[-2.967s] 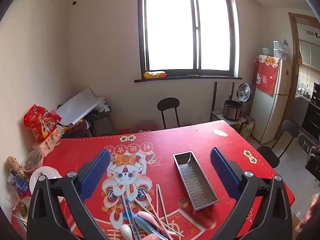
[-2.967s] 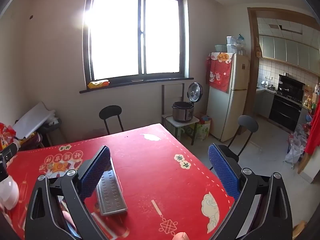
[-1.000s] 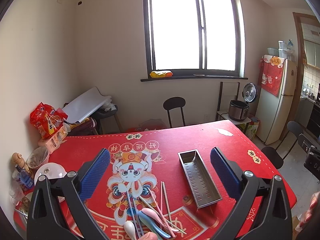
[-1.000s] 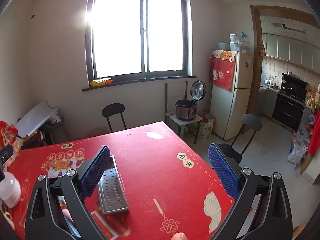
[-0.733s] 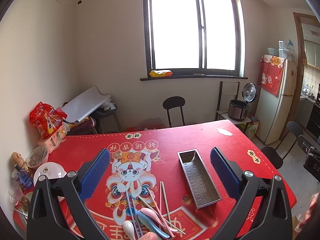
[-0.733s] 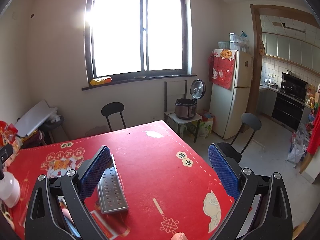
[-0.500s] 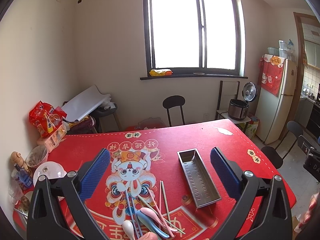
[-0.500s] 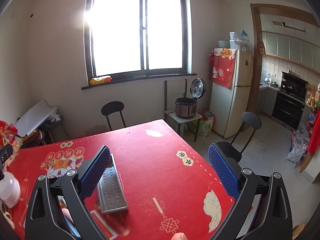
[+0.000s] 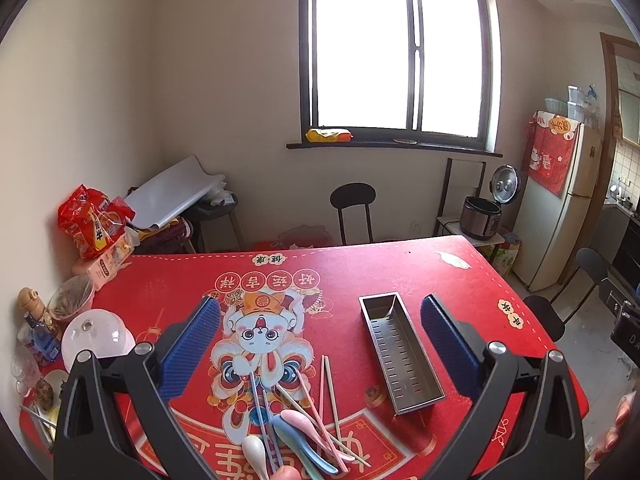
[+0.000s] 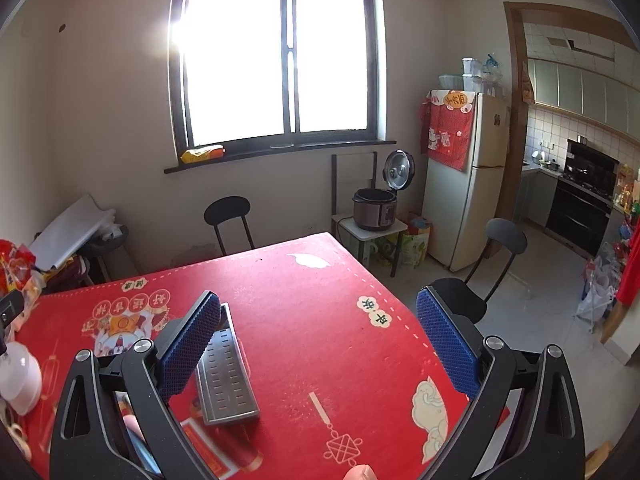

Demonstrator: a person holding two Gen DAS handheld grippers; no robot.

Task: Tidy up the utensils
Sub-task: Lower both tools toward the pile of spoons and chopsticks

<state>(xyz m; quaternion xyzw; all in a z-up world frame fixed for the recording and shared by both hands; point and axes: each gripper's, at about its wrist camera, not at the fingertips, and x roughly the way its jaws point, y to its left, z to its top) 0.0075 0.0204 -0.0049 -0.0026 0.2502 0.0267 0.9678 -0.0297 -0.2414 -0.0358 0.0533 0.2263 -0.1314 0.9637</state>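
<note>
The left gripper (image 9: 320, 340) hangs above the red-clothed desk (image 9: 400, 264) with its blue-padded jaws spread wide and nothing between them. Below it, near the desk's front edge, lies a loose heap of utensils: a white plastic spoon (image 9: 255, 453), a pink plastic spoon (image 9: 298, 420) and a blue plastic spoon (image 9: 292, 438) overlapping one another, with pale pink and green chopsticks (image 9: 327, 392) and thin blue chopsticks (image 9: 258, 400) crossing under and beside them. Just to the right of the heap, apart from it, the long rectangular slotted stainless-steel tray (image 9: 400, 350) sits with nothing in it, its long side running away from the camera. At the desk's left edge stand a white domed lid (image 9: 96, 338), a glass bowl (image 9: 71, 300) and a red snack bag (image 9: 90, 222). The right gripper (image 10: 318, 340) is also held over the desk, its jaws likewise spread apart and holding nothing; in its view the steel tray (image 10: 224, 376) lies partly behind the left finger (image 10: 188, 346), and bare red cloth fills the gap between the fingers. Beyond the desk are a black round-backed chair (image 9: 352, 208), an open rice cooker (image 10: 376, 206) on a small stand and a cream refrigerator (image 10: 468, 184).
</note>
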